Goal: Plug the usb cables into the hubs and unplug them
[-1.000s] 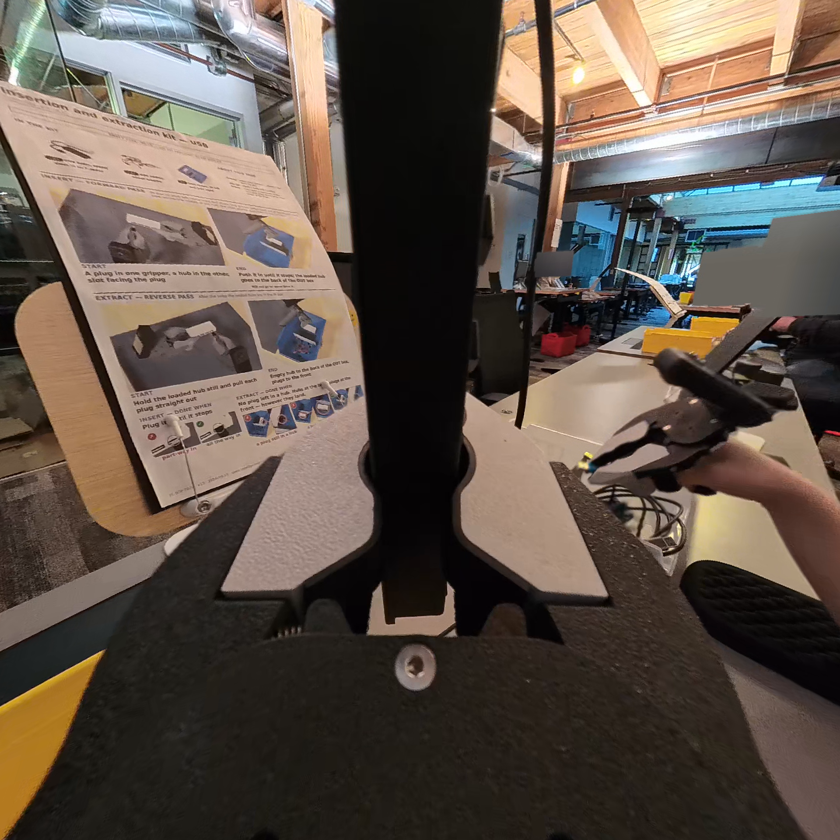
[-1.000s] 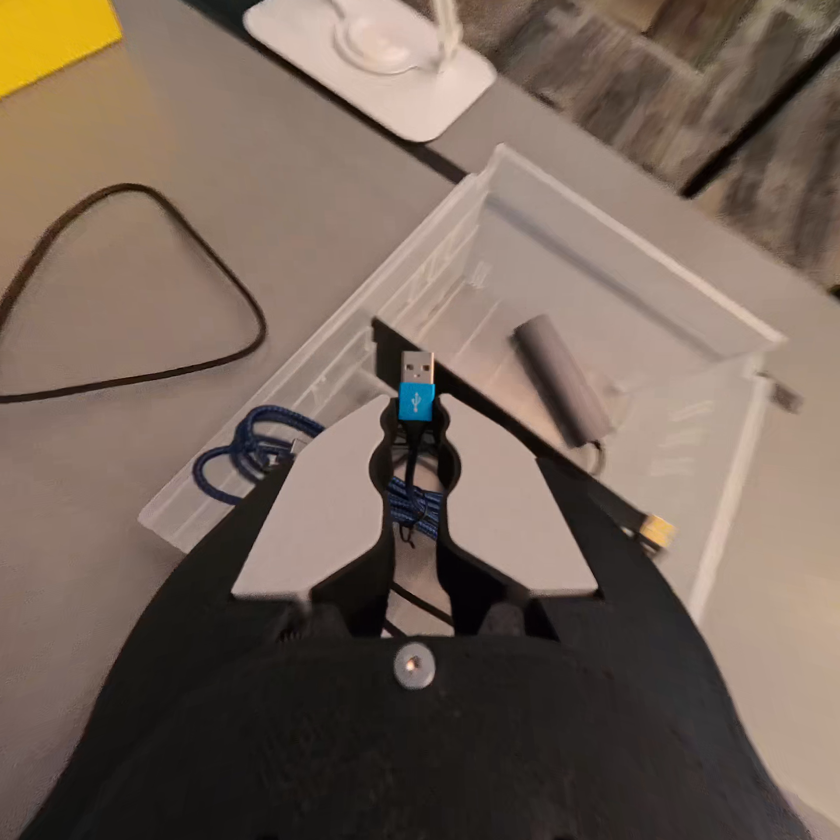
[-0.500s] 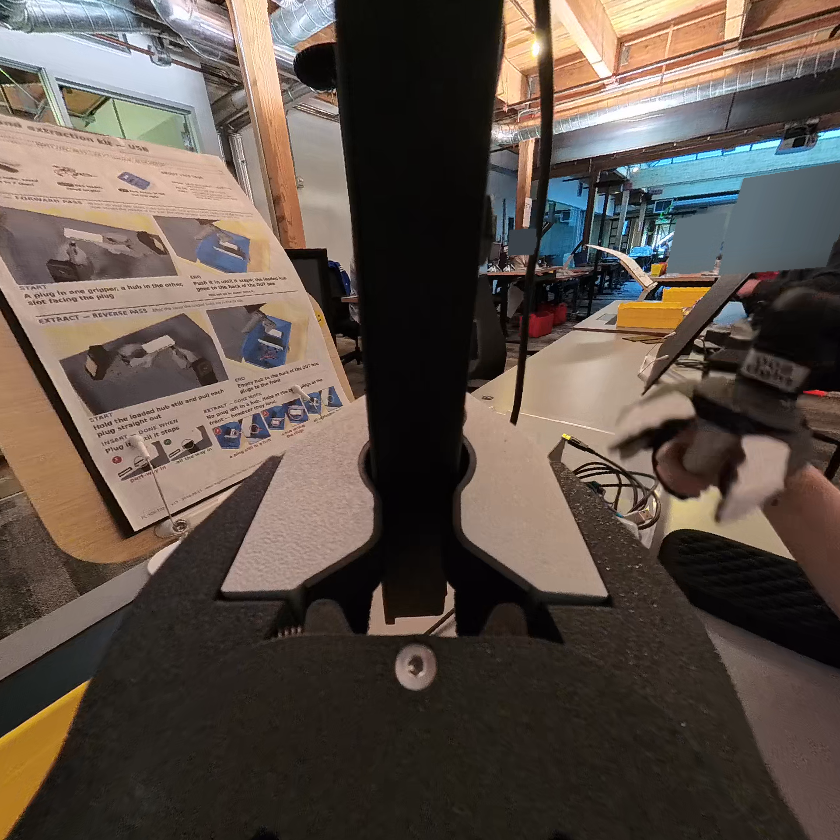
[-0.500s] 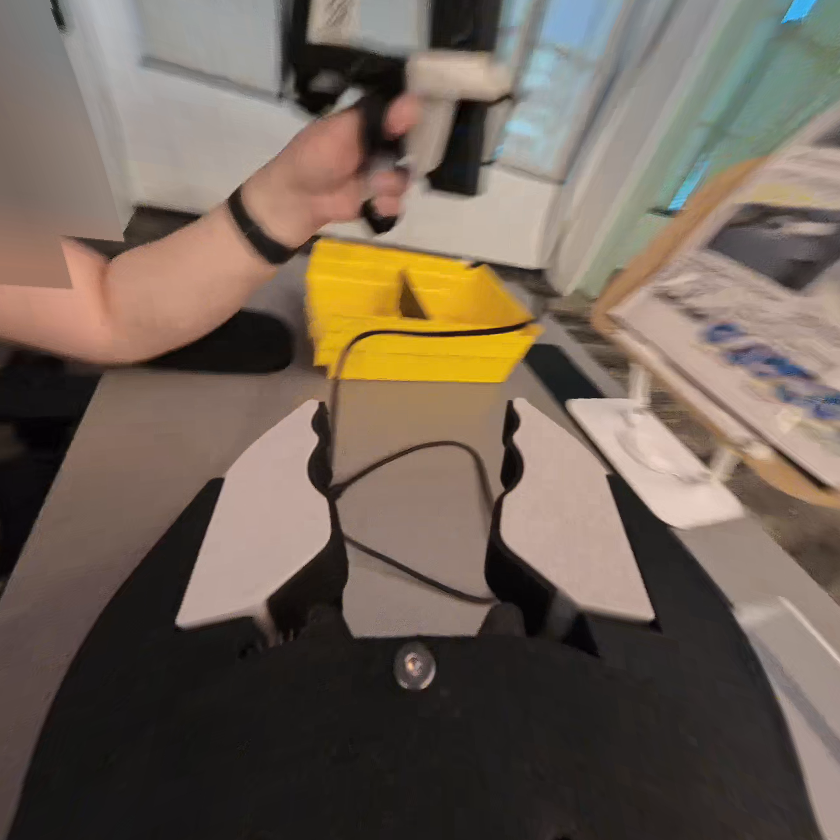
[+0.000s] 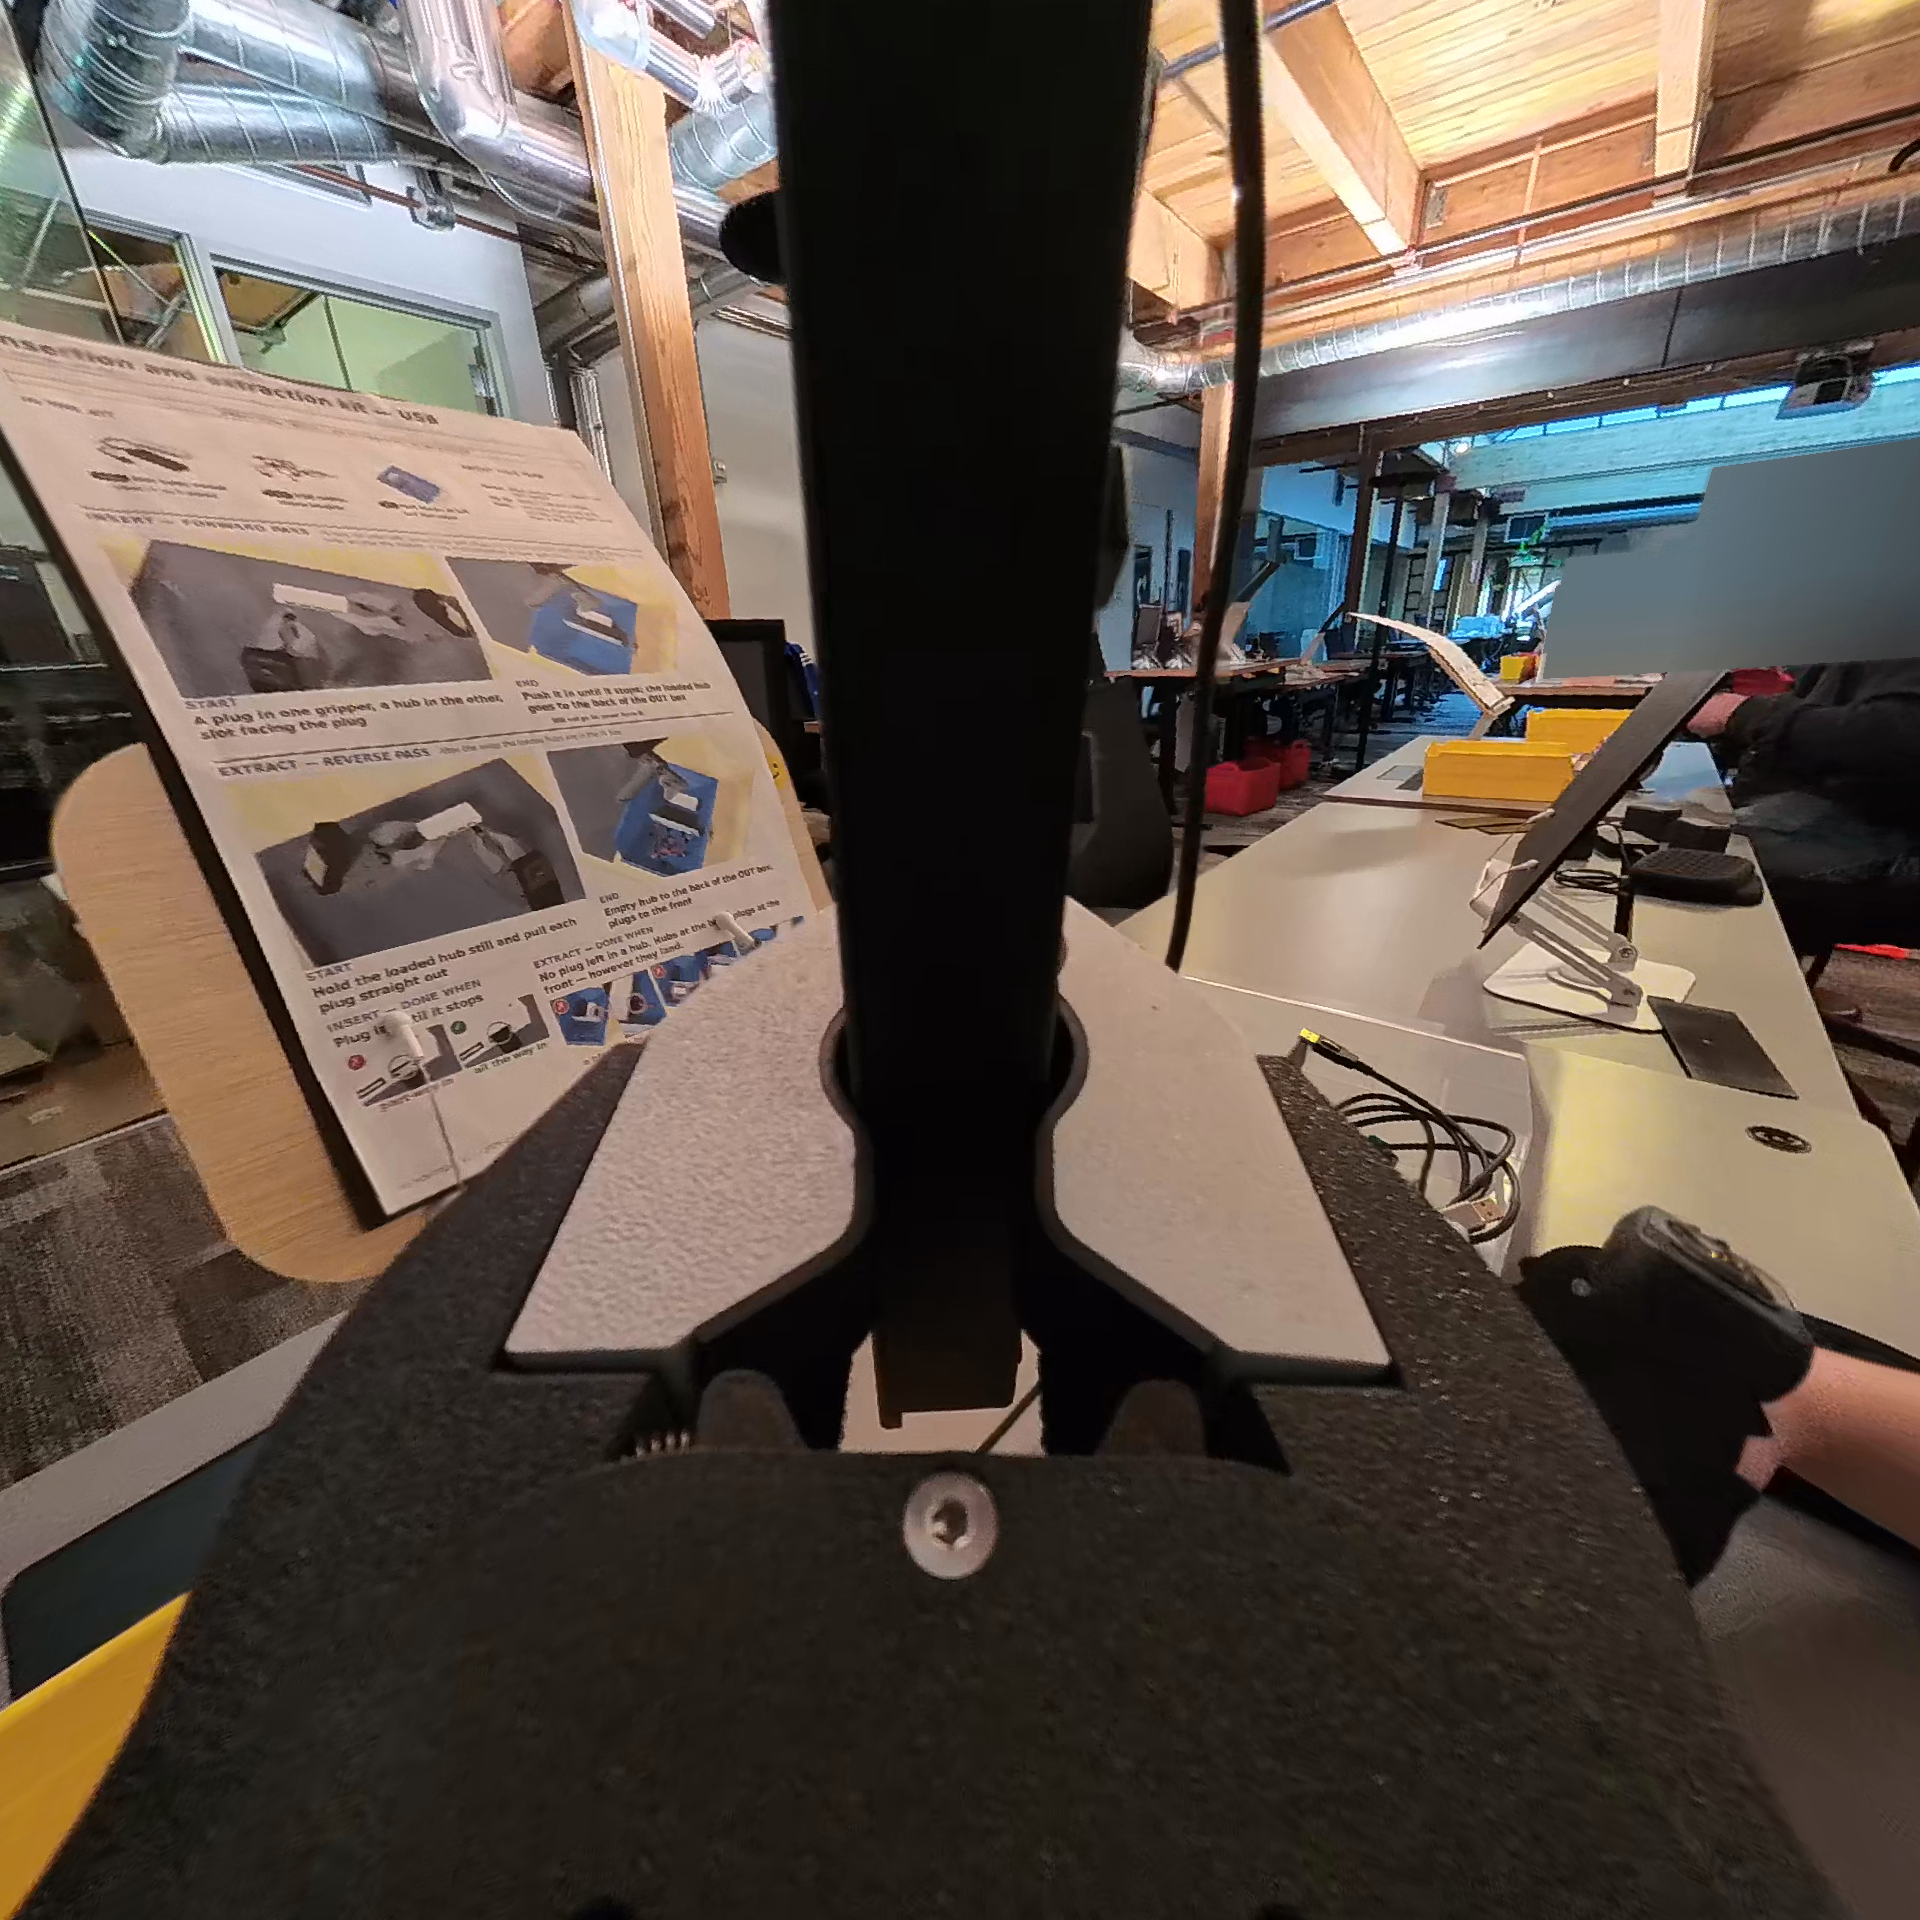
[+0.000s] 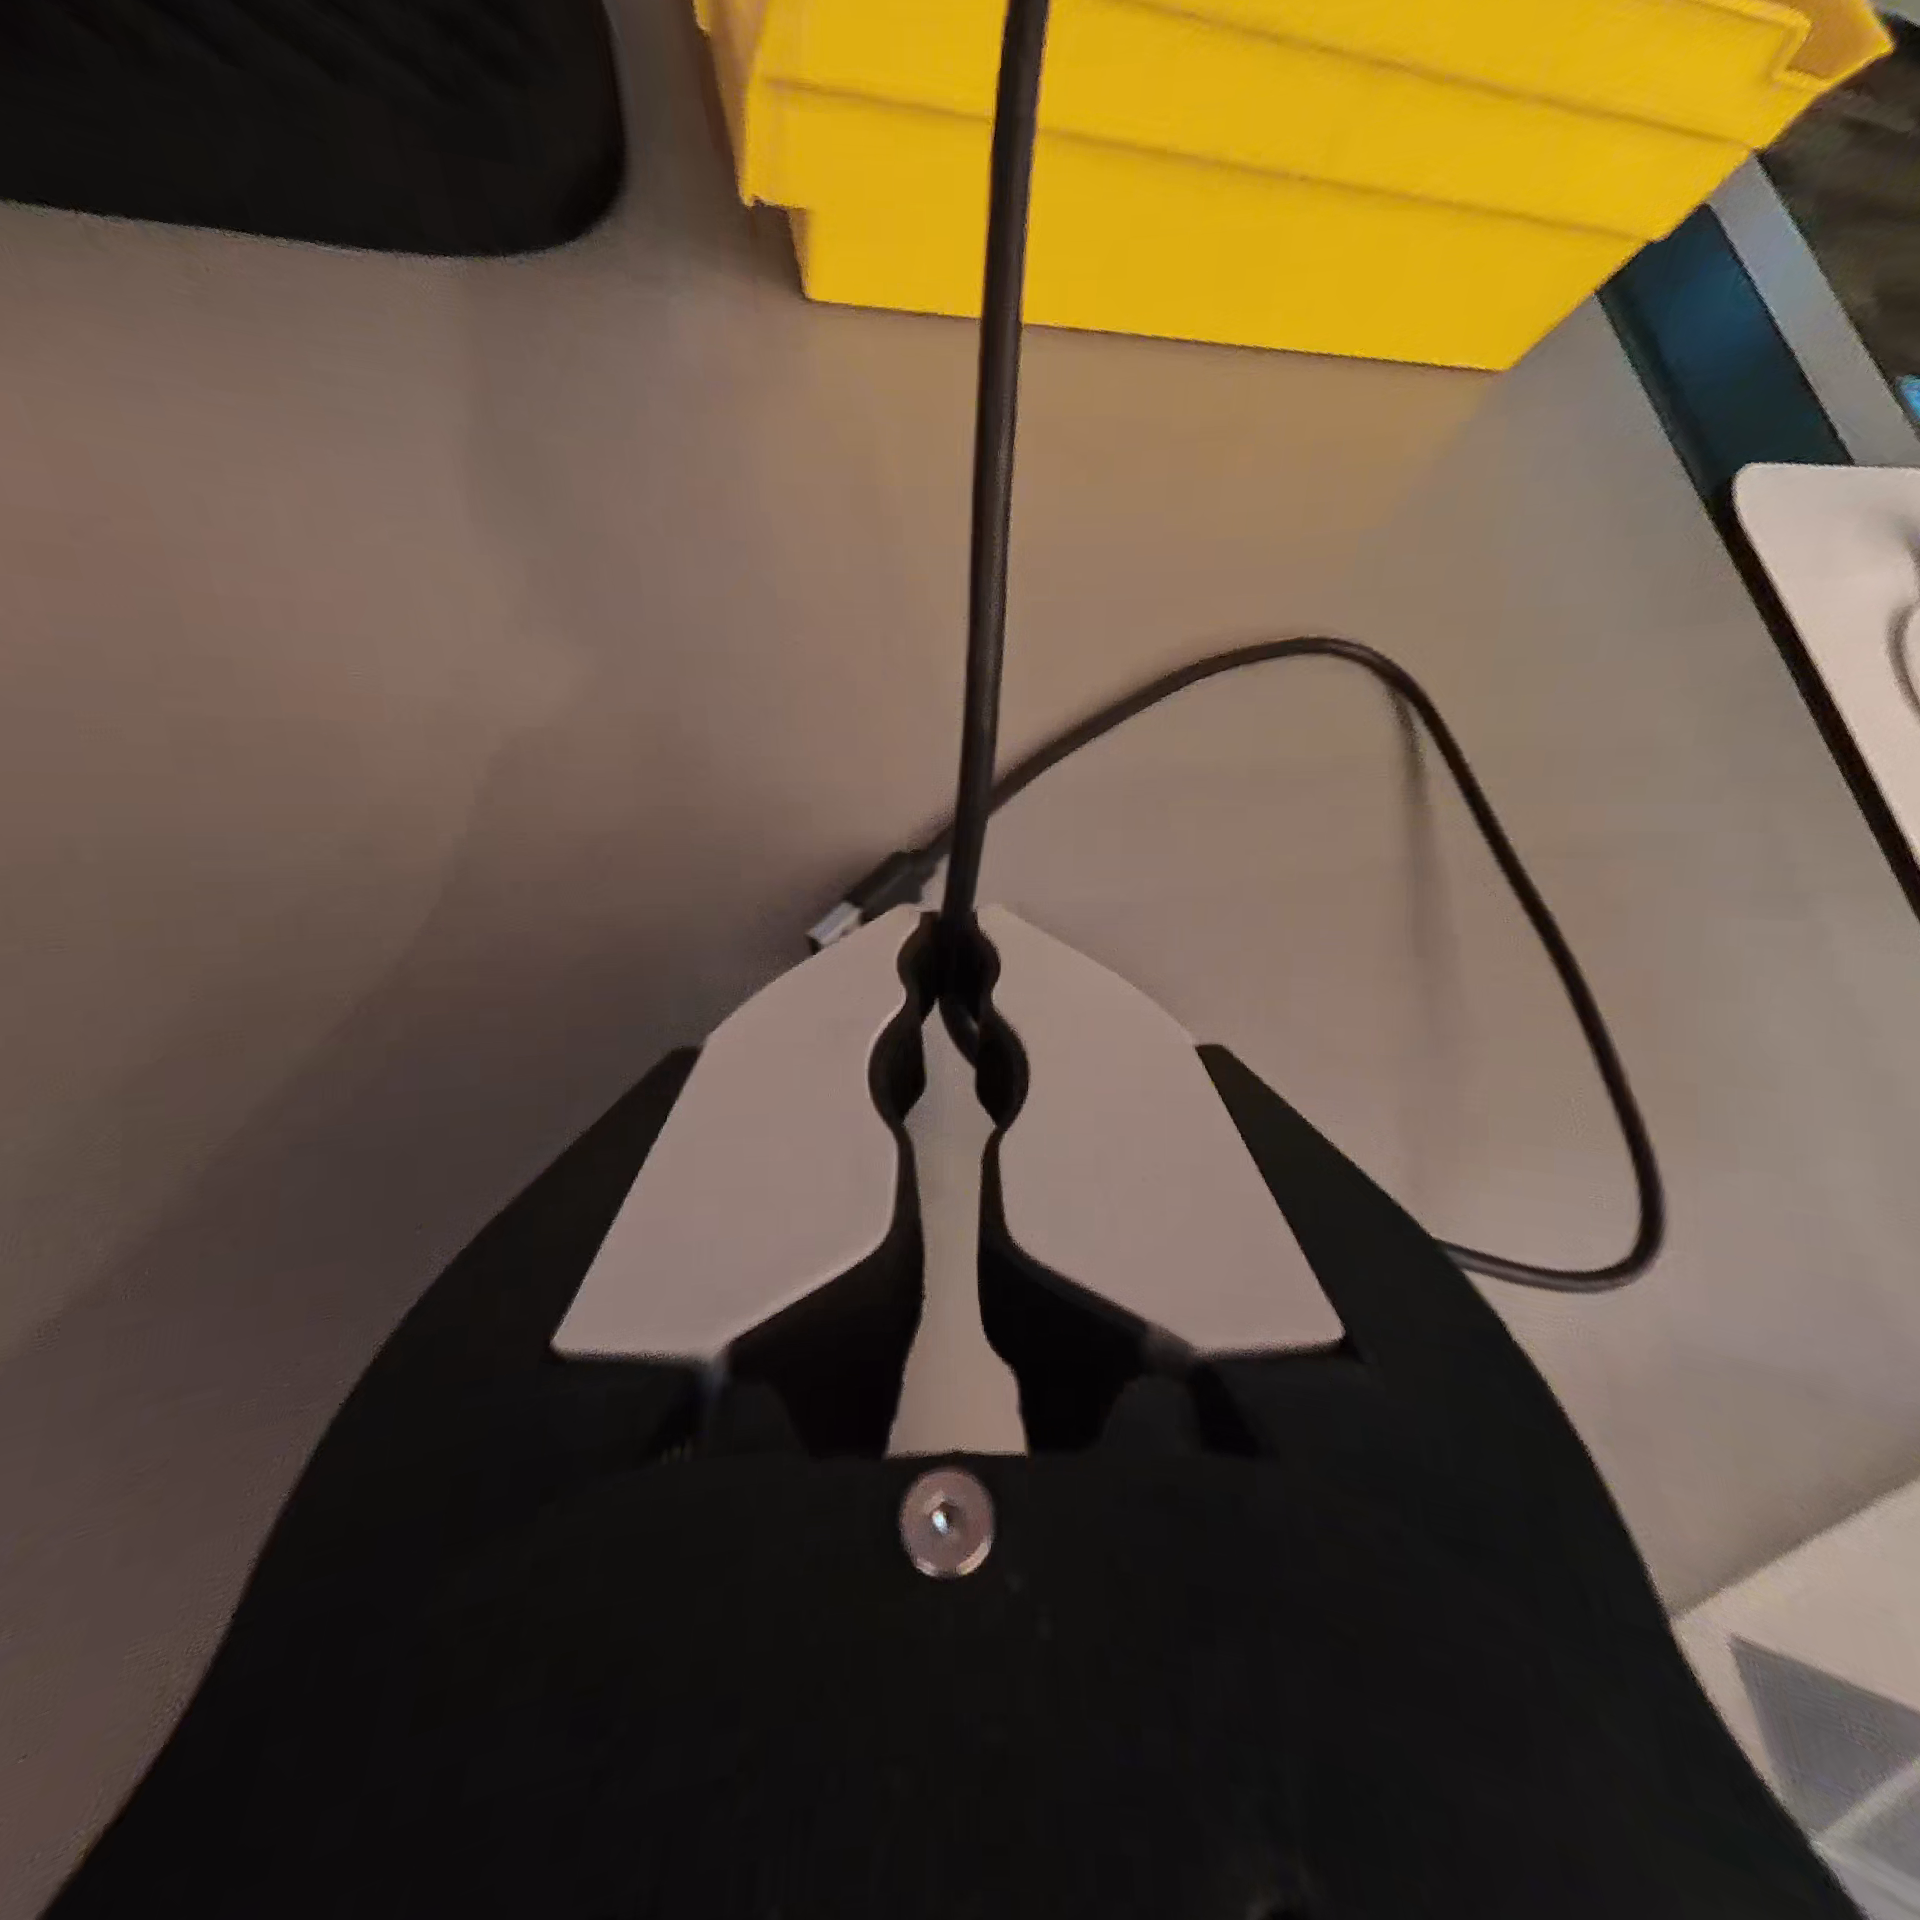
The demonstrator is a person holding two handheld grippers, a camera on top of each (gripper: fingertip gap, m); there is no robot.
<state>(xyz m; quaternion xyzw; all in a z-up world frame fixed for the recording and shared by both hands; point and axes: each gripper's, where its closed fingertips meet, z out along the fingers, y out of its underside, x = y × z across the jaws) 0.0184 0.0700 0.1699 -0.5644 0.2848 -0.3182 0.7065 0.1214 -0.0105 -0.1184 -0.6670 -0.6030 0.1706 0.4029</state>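
A black hub (image 5: 951, 520), long and flat, is held upright between the jaws of the left gripper (image 5: 951, 1101), which are closed on its lower end; its thin black cable (image 5: 1236, 416) hangs alongside it. In the right wrist view the same kind of cable (image 6: 992, 520) runs up from the tips of the right gripper (image 6: 951, 920), whose jaws are pinched shut on it. Just beyond those tips a plug (image 6: 873, 902) lies on the grey table (image 6: 364, 675), with a slack loop trailing off to the right; whether that plug belongs to the gripped strand cannot be told through the blur. A yellow bin (image 6: 1247, 208) stands farther back on the table. In the left wrist view a printed instruction sheet (image 5: 395, 748) leans on a wooden stand, and loose cables (image 5: 1434, 1143) lie in a clear tray to the right.

The step in hand appears to be gathering the cable so that its plug can be taken. A grip on the cord alone gives poor control of the plug, so the plug body should be re-gripped squarely, the hub kept still with a port facing it, and the plug pushed straight in without twisting.
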